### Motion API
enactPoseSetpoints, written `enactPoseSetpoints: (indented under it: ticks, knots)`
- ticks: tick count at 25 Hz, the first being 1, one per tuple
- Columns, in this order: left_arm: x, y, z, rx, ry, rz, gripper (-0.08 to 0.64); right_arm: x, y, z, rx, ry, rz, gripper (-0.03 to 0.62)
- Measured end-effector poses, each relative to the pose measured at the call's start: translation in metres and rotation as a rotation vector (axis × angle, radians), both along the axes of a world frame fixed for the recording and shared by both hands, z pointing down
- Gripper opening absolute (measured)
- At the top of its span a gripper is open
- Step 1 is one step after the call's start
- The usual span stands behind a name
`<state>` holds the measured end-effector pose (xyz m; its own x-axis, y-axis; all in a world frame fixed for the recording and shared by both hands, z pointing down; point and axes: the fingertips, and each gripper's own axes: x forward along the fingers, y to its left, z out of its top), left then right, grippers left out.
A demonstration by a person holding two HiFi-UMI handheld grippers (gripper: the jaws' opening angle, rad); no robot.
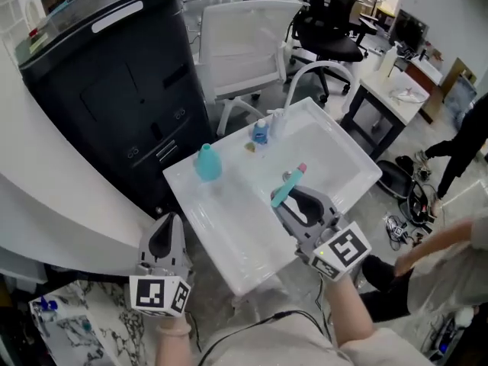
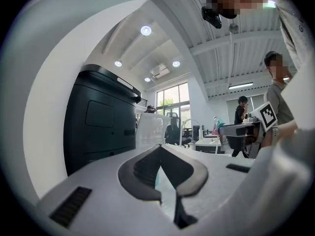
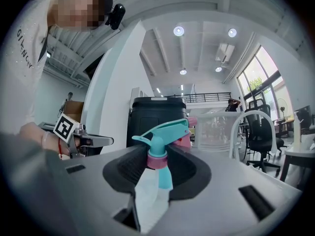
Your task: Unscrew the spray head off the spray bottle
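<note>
A teal spray head (image 1: 289,184) with a pink nozzle tip and pink collar is off its bottle, and my right gripper (image 1: 296,198) is shut on it above the white table (image 1: 229,242). In the right gripper view the spray head (image 3: 160,134) stands upright between the jaws of the gripper (image 3: 158,173), nozzle pointing right. The teal bottle (image 1: 207,162) stands headless on the table's far left part. My left gripper (image 1: 165,233) hangs off the table's near left edge, apart from both. Its jaws (image 2: 160,168) are shut with nothing between them.
A small blue bottle (image 1: 261,133) stands at the table's far edge. A tall black cabinet (image 1: 114,90) rises at the left, with a white chair (image 1: 244,44) and a black office chair (image 1: 328,21) behind the table. A person's legs (image 1: 457,151) show at right.
</note>
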<state>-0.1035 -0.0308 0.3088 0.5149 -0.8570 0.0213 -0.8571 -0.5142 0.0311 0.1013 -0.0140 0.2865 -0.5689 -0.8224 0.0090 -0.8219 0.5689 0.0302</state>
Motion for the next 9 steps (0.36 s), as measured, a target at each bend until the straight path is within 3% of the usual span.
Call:
enactPoseSetpoints:
  ticks: [9]
  knots:
    - [-0.007,-0.009,-0.003,0.024,0.003,-0.002,0.005,-0.002,-0.004,-0.001,0.021,0.004,0.022,0.133]
